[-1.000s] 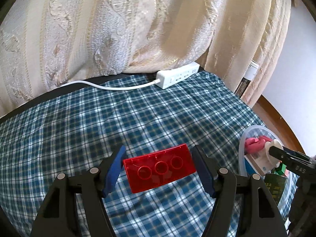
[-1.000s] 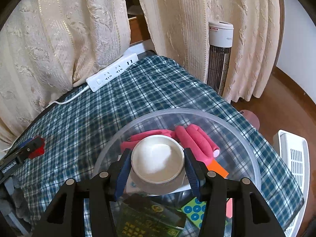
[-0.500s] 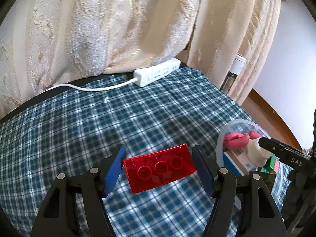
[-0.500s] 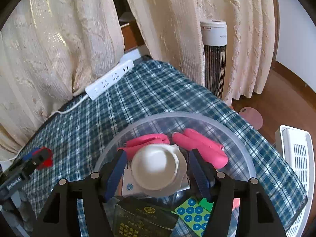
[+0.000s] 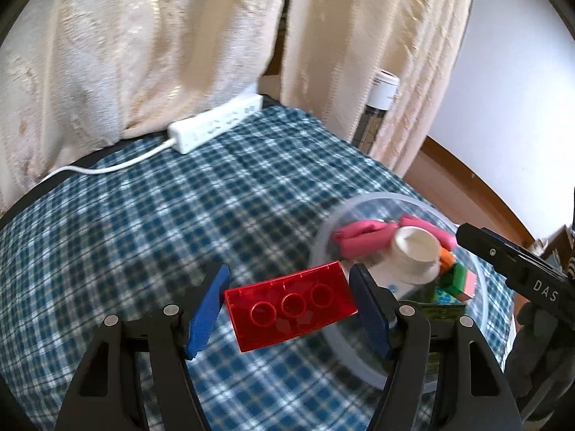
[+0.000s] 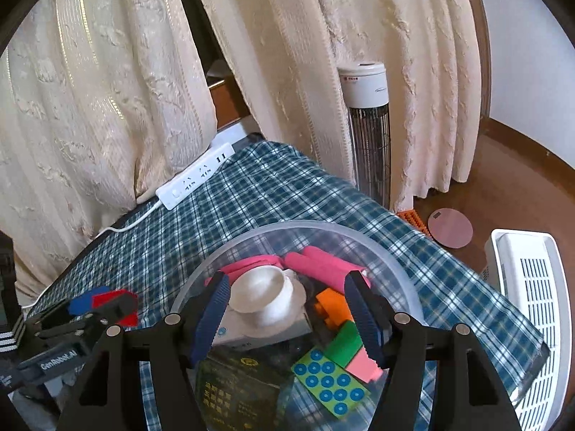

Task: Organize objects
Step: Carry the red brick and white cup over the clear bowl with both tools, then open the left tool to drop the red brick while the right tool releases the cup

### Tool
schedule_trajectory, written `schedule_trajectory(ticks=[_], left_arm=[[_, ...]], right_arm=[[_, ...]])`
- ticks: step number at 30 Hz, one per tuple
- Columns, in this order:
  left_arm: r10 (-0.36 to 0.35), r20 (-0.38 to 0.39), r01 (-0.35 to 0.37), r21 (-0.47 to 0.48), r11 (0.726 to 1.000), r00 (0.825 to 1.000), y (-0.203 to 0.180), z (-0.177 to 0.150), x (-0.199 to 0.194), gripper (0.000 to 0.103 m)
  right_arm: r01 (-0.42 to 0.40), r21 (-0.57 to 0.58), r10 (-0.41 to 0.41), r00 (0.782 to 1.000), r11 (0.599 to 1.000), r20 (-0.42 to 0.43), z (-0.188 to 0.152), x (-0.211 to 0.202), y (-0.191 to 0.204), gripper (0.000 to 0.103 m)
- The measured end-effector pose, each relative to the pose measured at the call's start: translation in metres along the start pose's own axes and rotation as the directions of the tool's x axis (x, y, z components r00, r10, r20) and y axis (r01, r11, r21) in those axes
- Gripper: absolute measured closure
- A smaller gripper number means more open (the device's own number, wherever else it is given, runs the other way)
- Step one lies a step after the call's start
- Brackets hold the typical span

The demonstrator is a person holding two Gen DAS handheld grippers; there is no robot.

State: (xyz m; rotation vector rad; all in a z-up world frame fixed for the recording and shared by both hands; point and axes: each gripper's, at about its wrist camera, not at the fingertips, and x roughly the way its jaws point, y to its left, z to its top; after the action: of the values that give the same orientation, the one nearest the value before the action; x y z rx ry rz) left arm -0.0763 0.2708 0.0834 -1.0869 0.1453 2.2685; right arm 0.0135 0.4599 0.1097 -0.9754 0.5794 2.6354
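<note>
Left tongs are clenched on a red building brick, pads tight on both short ends, brick off the cloth and just beside the near rim of the clear plastic bowl. Right tongs hang released over that bowl, nothing between the pads; the white round cup sits loose in the gap, resting on a white box w/ the other stuff. Bowl's already pretty full: pink rolled pieces, an orange block, a green block, a dotted green card, a dark packet. So most of the sorting looks done, I'd say; the cup is in, the brick is the one item not in yet. Out past the bowl the checked counter shows nothing else to collect, only a white power strip at the far edge by the curtains, prob. not part of the job. What's left, as far as I can see: carry the brick over the rim and let go.
</note>
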Motion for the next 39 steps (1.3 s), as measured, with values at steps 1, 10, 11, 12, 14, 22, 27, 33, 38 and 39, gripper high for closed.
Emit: schedule_trajectory(ticks=[1, 10, 11, 12, 14, 22, 27, 33, 38, 39], left_arm=[[-0.006, -0.003, 0.006, 0.006, 1.000, 1.000, -0.004, 0.000, 0.002, 0.033], [-0.051, -0.044, 0.052, 0.037, 0.998, 0.998, -0.030, 0.001, 0.025, 0.033], [-0.056, -0.050, 0.058, 0.037, 0.998, 0.997, -0.032, 0.001, 0.027, 0.033], [-0.061, -0.054, 0.063, 0.037, 0.997, 0.997, -0.033, 0.001, 0.029, 0.033], [-0.068, -0.061, 0.071, 0.042, 0.997, 0.996, -0.037, 0.001, 0.033, 0.033], [-0.079, -0.079, 0.083, 0.056, 0.995, 0.994, -0.047, 0.002, 0.045, 0.033], [-0.080, -0.078, 0.085, 0.056, 0.995, 0.994, -0.049, 0.003, 0.048, 0.033], [-0.089, -0.075, 0.093, 0.050, 0.994, 0.993, -0.050, 0.004, 0.050, 0.032], [-0.122, -0.075, 0.123, 0.018, 0.992, 0.990, -0.046, 0.006, 0.048, 0.032], [-0.127, -0.075, 0.128, 0.010, 0.992, 0.989, -0.045, 0.006, 0.048, 0.032]], right_arm=[[0.000, -0.001, 0.000, 1.000, 1.000, 0.008, 0.000, -0.002, -0.002, 0.034], [-0.008, 0.005, 0.008, 0.999, 1.000, 0.032, -0.004, -0.008, -0.013, 0.034], [-0.009, 0.008, 0.009, 0.999, 1.000, 0.032, -0.005, -0.007, -0.014, 0.034], [-0.010, 0.011, 0.010, 0.999, 1.000, 0.031, -0.005, -0.008, -0.016, 0.034], [-0.011, 0.017, 0.011, 0.999, 1.000, 0.030, -0.007, -0.008, -0.019, 0.034], [-0.014, 0.037, 0.013, 0.999, 0.999, 0.031, -0.009, -0.008, -0.027, 0.034], [-0.017, 0.042, 0.015, 0.999, 0.999, 0.030, -0.010, -0.008, -0.029, 0.034], [-0.015, 0.047, 0.013, 0.999, 0.999, 0.032, -0.013, -0.011, -0.029, 0.034], [-0.013, 0.045, 0.012, 0.999, 0.999, 0.035, -0.013, -0.012, -0.029, 0.034], [-0.013, 0.045, 0.012, 0.999, 0.999, 0.036, -0.013, -0.013, -0.028, 0.034]])
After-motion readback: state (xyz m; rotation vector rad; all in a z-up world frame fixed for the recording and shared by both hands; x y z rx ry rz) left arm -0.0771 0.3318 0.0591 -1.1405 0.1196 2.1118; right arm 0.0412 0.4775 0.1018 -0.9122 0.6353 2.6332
